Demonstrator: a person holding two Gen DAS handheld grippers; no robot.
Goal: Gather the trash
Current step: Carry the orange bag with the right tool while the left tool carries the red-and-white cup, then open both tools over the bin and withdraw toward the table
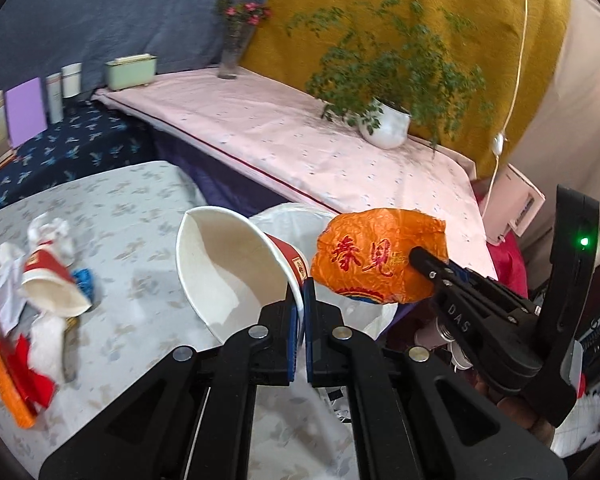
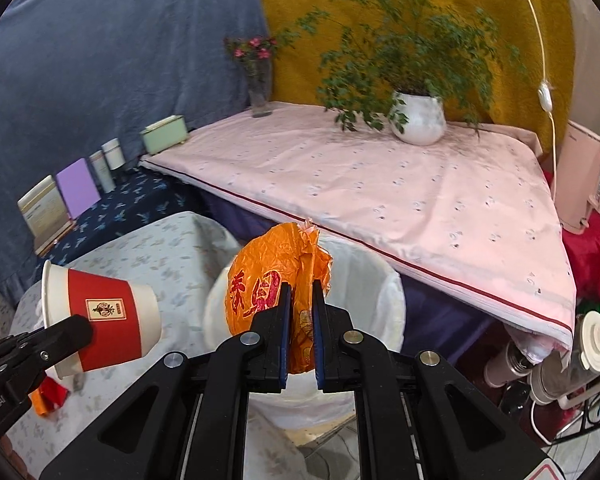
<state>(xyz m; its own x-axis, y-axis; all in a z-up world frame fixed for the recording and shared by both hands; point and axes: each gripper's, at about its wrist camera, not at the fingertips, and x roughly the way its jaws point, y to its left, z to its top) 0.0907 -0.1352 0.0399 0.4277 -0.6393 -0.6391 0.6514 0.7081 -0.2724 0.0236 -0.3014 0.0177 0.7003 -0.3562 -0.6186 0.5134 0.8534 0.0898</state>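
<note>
My left gripper is shut on the rim of a red and white paper cup, held tilted above the table edge; the cup also shows in the right wrist view. My right gripper is shut on a crumpled orange wrapper with red characters, held above a bin lined with a white bag. In the left wrist view the wrapper and right gripper hang just right of the cup, over the white bag.
More trash lies on the patterned table at the left: a second paper cup, white tissues and an orange packet. A pink-clothed table with a potted plant stands behind the bin.
</note>
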